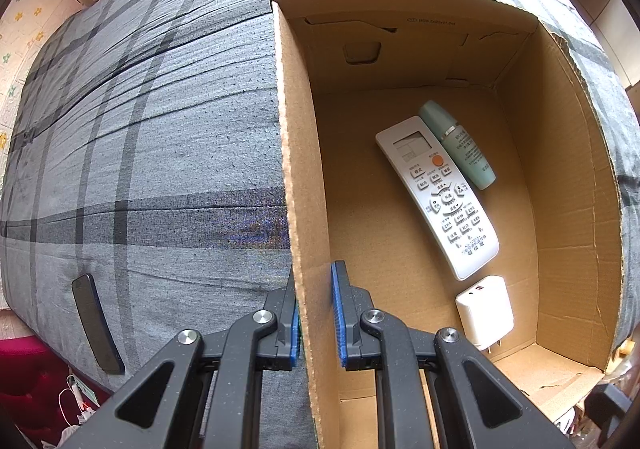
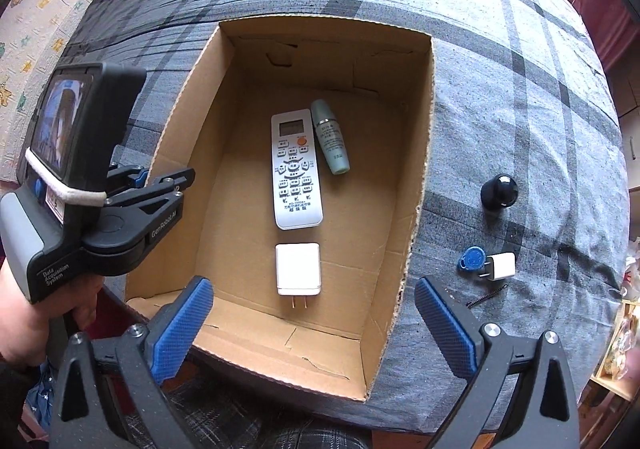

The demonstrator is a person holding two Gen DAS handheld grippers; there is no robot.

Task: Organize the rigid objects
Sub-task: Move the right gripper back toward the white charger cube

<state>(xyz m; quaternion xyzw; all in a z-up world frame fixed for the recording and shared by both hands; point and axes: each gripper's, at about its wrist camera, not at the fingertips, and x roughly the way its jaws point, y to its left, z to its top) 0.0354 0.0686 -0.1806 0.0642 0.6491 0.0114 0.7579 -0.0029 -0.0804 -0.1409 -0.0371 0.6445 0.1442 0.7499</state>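
Three items are lying inside the open brown cardboard box [image 2: 416,177]: white remote [image 2: 295,169], pale green tube [image 2: 330,137], large white charger [image 2: 298,269]. Left gripper [image 1: 316,313] jaws are clamped on the box wall; right gripper [image 2: 316,325] jaws are spread, empty. Small white plug [image 2: 500,266] on the bed should be approached next, box kept steadied.

The left claw's [image 2: 138,175] body reads "GenRobot.AI" on its arm and "Data Acquisition System" on its grip.

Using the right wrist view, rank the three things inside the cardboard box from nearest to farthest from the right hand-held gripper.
From the right hand-held gripper:
1. White charger, near end of the cardboard box.
2. Remote control, mid-box.
3. Green bottle, beside the remote's far end, to its right.
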